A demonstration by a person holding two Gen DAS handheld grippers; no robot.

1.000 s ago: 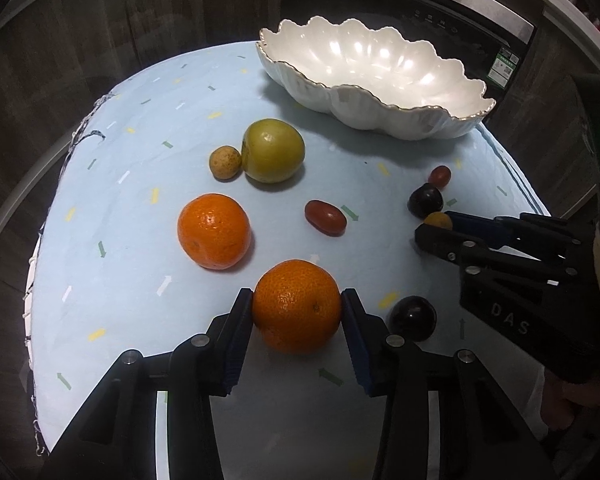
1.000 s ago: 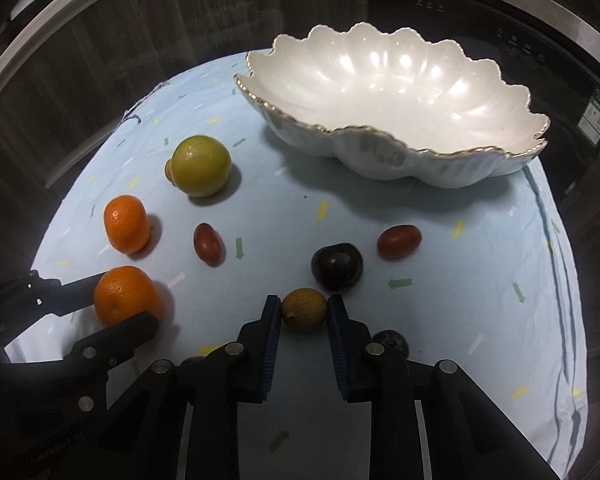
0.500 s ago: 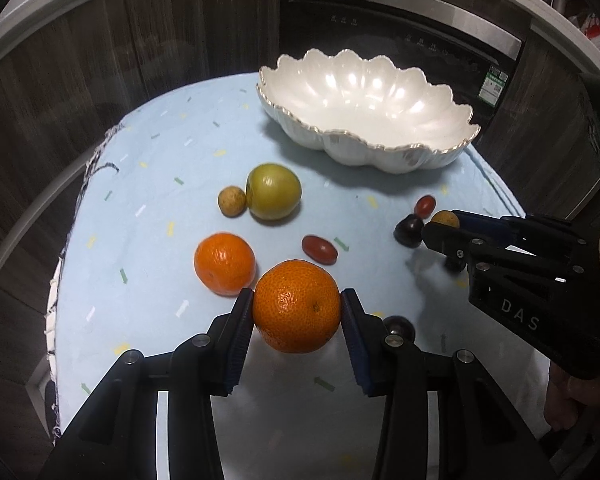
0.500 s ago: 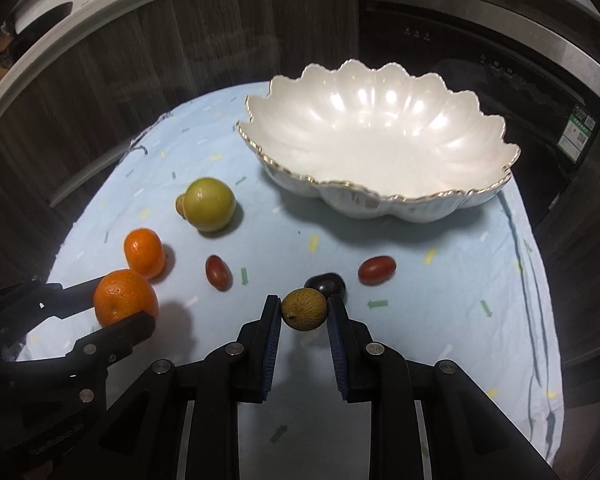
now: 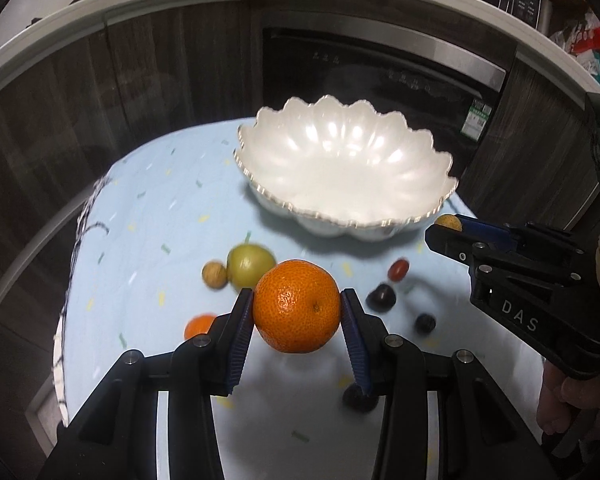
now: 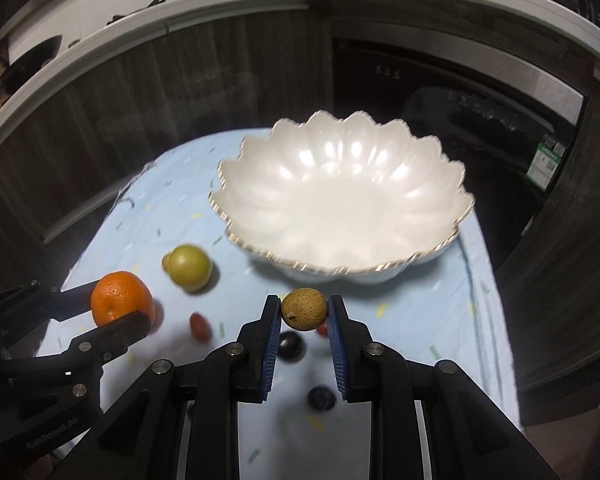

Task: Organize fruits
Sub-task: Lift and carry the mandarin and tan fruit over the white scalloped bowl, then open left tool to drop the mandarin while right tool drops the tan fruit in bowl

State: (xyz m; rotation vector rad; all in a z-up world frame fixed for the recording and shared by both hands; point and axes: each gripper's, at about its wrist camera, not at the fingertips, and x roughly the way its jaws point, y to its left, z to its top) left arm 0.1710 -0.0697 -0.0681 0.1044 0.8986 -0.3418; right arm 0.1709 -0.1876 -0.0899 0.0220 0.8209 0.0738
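The left gripper [image 5: 298, 312] is clamped on a large orange [image 5: 297, 305], its blue pads pressed to either side of the fruit, which hangs clear above the surface [image 5: 152, 240]. The right gripper [image 6: 304, 312] is closed on a small tan round fruit [image 6: 304, 309], also held up off the pale blue cloth.

In the left wrist view, a dark round fruit [image 5: 358, 398] lies on the cloth at 5 o'clock from the held orange, partly behind the right-hand finger. A second orange [image 5: 198, 326] sits at 9 o'clock, partly hidden by the left-hand finger. Two more dark fruits lie at 3 o'clock: one [image 5: 425, 323] lower, another [image 5: 381, 298] a little farther off, with a small red fruit [image 5: 398, 270] beyond them. At 11 o'clock a yellow-green apple [image 5: 249, 266] touches a small brown fruit [image 5: 215, 275] on its left. The right gripper, marked DAS, reaches in from 3 o'clock with a person's hand [image 5: 564, 400] on its handle.

Farthest, at 12 o'clock, a white scalloped bowl [image 5: 260, 152] with a gold rim stands empty on the cloth. Behind it are dark cabinets [image 5: 160, 80] and a black oven [image 5: 380, 68].
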